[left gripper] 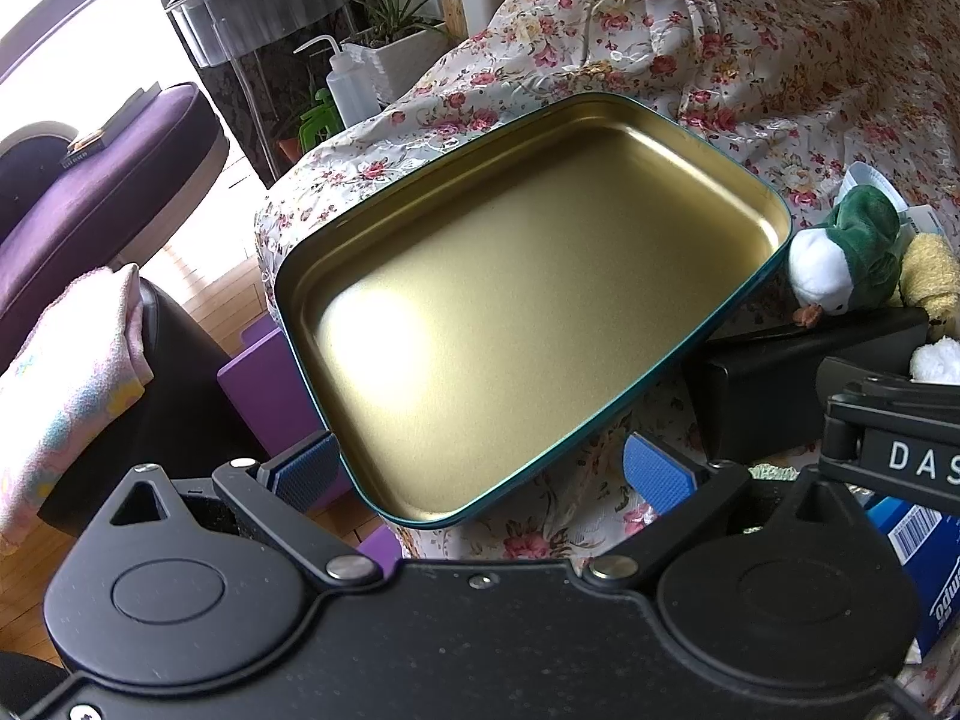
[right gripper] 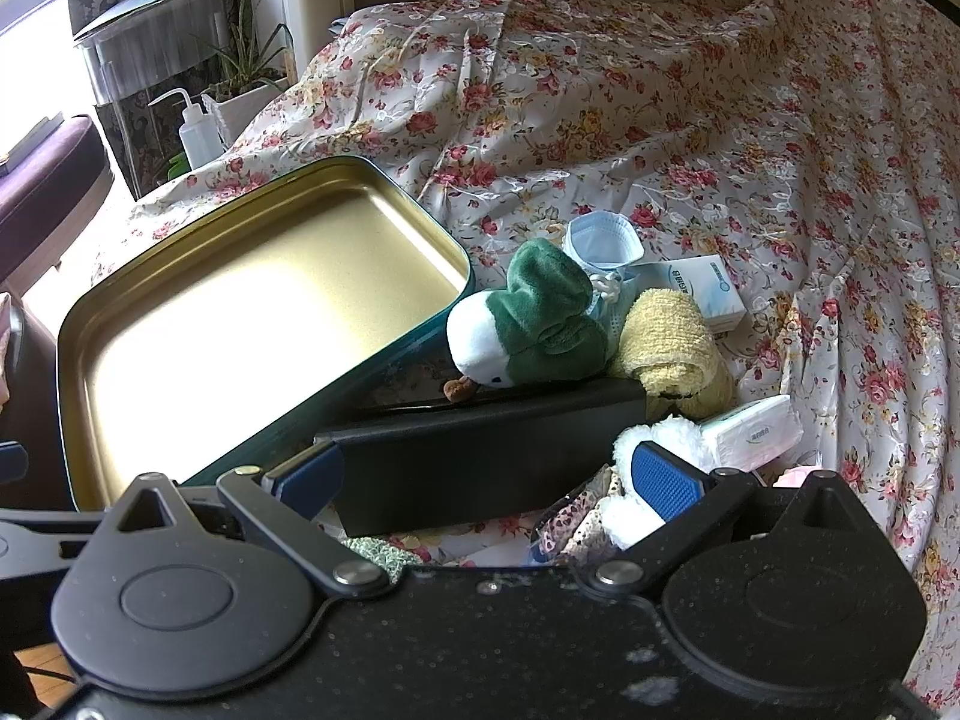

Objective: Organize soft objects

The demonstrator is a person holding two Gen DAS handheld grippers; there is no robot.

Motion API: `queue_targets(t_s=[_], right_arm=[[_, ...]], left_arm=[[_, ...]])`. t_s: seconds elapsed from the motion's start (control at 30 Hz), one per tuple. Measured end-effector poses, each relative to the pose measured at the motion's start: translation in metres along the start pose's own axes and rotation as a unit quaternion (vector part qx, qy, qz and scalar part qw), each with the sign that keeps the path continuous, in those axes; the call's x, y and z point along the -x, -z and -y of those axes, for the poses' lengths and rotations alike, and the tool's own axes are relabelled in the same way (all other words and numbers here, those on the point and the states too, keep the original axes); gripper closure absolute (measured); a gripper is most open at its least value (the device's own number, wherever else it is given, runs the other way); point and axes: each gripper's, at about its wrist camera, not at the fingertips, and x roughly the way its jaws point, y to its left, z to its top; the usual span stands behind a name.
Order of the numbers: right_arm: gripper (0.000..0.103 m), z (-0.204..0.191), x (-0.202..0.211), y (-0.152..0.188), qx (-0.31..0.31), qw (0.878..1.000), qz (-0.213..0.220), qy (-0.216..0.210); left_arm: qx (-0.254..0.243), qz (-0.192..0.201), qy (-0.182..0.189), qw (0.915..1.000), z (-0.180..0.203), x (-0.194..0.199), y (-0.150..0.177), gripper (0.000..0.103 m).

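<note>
A gold tin tray (left gripper: 528, 276) with a teal rim lies on the floral bedspread. Its near corner sits between the blue pads (left gripper: 306, 468) of my left gripper (left gripper: 480, 471), which is open. A green and white plush duck (right gripper: 528, 318) lies by the tray's right edge, against a rolled yellow towel (right gripper: 672, 348). A black box (right gripper: 480, 456) rests across the space between the fingers of my right gripper (right gripper: 489, 480), which is open with its pads apart from the box. A white fluffy item (right gripper: 648, 438) and a patterned cloth (right gripper: 576, 522) lie by its right finger.
A face mask (right gripper: 603, 240), a small white box (right gripper: 702, 282) and a tissue pack (right gripper: 753, 429) lie right of the toys. The floral bedspread (right gripper: 720, 120) rises behind. A squeeze bottle (left gripper: 348, 84), a potted plant (left gripper: 396, 30) and a purple sofa (left gripper: 90, 180) stand left of the bed.
</note>
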Motion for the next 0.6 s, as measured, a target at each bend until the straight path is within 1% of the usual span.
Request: queue_targets(t_s=[0.47, 0.6], right_arm=[[0.000, 0.0015, 0.0016, -0.0009, -0.003, 1.000, 0.002, 0.000], [0.000, 0.0034, 0.0055, -0.0020, -0.007, 1.000, 0.007, -0.002]], left_arm=[[0.001, 0.003, 0.001, 1.0000, -0.0001, 0.0012, -0.0015, 0.004], [0.001, 0.006, 0.007, 1.0000, 0.0004, 0.0036, -0.0019, 0.004]])
